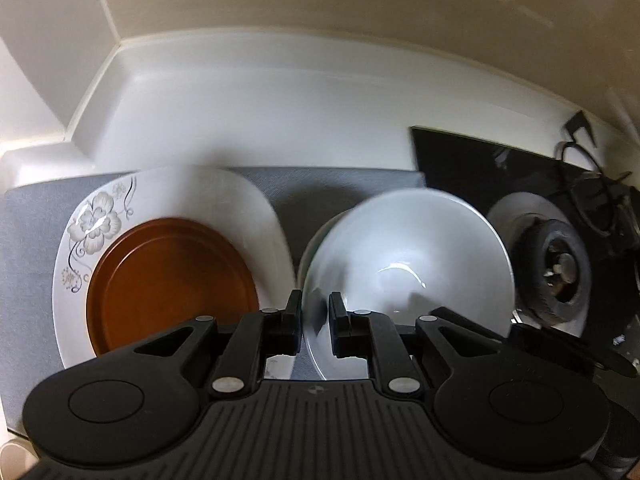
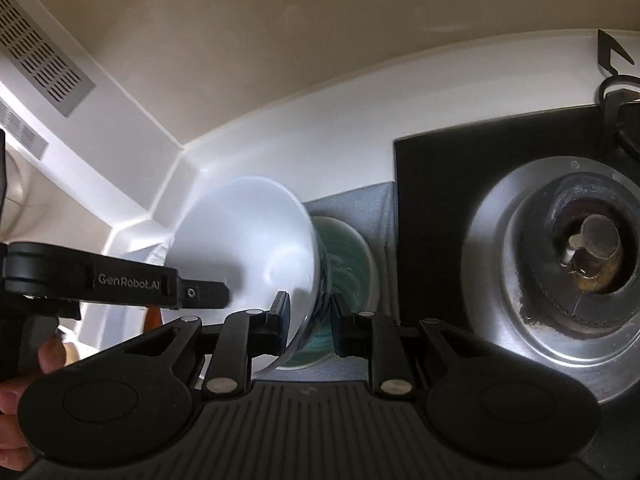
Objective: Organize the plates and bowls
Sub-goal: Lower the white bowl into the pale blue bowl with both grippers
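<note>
Bowls and plates are sharing a grey mat (image 1: 32, 240) on the counter (image 1: 240, 128), and in the left wrist view you are clamping your left gripper (image 1: 315, 322) on the near rim of the white bowl (image 1: 412, 268), one finger inside the wall and one outside, so the bowl is hanging tilted rather than sitting flat. Just left of it, the flowered white plate (image 1: 96, 220) is carrying the brown plate (image 1: 172, 284), which reads as a stack already made. Beyond the bowl, the stove burner (image 1: 560, 268) is sitting on black glass. In the right wrist view, your right gripper (image 2: 308, 320) is closing on the rim of a clear glass bowl (image 2: 316, 304), though blur makes a firm grip hard to confirm; a teal-swirled dish (image 2: 352, 256) is lying beneath it. Holding both rims probably lets you nest the white bowl (image 2: 244, 240) without knocking the burner (image 2: 592, 248) side.
</note>
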Available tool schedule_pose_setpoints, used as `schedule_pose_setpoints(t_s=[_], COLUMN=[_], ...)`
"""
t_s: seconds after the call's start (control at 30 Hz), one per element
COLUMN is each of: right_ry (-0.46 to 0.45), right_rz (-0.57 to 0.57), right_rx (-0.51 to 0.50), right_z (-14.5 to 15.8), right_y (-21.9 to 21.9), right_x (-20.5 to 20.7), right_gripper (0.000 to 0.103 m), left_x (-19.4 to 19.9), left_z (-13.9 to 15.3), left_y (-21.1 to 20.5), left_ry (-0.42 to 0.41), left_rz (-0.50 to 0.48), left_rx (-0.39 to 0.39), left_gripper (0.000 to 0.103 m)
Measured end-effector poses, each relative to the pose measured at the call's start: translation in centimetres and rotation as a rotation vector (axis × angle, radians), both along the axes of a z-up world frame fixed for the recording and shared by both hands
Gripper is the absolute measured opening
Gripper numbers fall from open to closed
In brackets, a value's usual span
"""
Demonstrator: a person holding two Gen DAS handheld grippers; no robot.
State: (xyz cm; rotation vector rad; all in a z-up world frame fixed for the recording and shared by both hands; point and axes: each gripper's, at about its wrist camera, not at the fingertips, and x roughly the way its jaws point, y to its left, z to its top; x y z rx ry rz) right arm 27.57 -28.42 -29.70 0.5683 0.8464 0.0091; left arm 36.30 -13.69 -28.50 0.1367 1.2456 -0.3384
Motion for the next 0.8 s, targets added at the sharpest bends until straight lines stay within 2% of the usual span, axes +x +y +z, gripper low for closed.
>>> schedule_pose_setpoints(t_s=[0.1, 0.27, 0.5, 0.67, 0.8], right_ry=[0.013, 0.028, 0.047, 0.068, 0.069], right_rz=[-0.016, -0.021, -0.033, 0.002, 0.033], right_rx=[0.017, 0.014, 0.005, 0.001, -0.015], right_z=[-0.5, -0.9, -1.3, -0.9, -0.9], right_y=[-0.4, -0.3, -0.8, -0.7, -0.8], right_x=[0.4, 1.3, 1.7, 2.2, 2.2], right_gripper=[0.023, 0.018, 0.018, 0.026, 0.027], left_x=[0.6, 0.3, -0.3, -0.1, -0.6], left_z=[-0.8, -0.8, -0.3, -0.8, -0.7], left_y=[0.4, 0.4, 1.3, 0.5, -0.4], left_ry=[0.038, 0.028, 0.021, 0.01, -0.011], left_rz=[0.021, 0.018, 0.018, 0.034, 0.012], left_rx=[-0.016, 0.005, -0.024, 0.012, 0.04], left_gripper=[0.014, 0.013, 0.013, 0.009, 0.008])
